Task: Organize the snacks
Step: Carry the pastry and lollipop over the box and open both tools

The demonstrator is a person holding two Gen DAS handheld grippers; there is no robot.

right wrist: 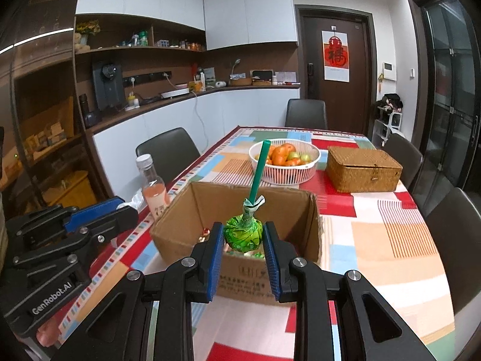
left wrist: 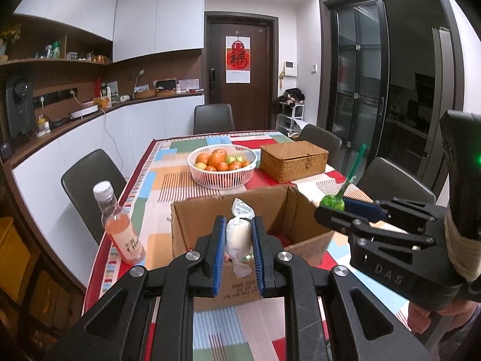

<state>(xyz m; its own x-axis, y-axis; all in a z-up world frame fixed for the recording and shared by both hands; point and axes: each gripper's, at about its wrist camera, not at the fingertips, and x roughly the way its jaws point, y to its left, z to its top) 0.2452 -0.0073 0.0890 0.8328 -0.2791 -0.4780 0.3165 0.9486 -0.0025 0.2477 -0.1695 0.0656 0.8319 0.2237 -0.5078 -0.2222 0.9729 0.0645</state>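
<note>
Both grippers are held above the near edge of an open cardboard box (left wrist: 228, 210) on the patchwork-patterned tablecloth (right wrist: 390, 240), each angled downward toward it. The left gripper (left wrist: 238, 234) has its blue pads pinched on a white wrapped snack (left wrist: 239, 236), whose crinkled clear wrapper sticks out above and below the fingers. The right gripper (right wrist: 243, 237) squeezes the green-wrapped head of a lollipop (right wrist: 244, 234), its green stick pointing up and away. A few fingertips show under each gripper body; the rest of the person is cut off. Inside the box only scraps of red and green wrappers peek past the fingers, too hidden to identify. A pink drink bottle (left wrist: 120, 225) stands just left of the box; beyond it sit a white basket of fruit (left wrist: 222, 162) and a closed wicker box (left wrist: 293, 159).
</note>
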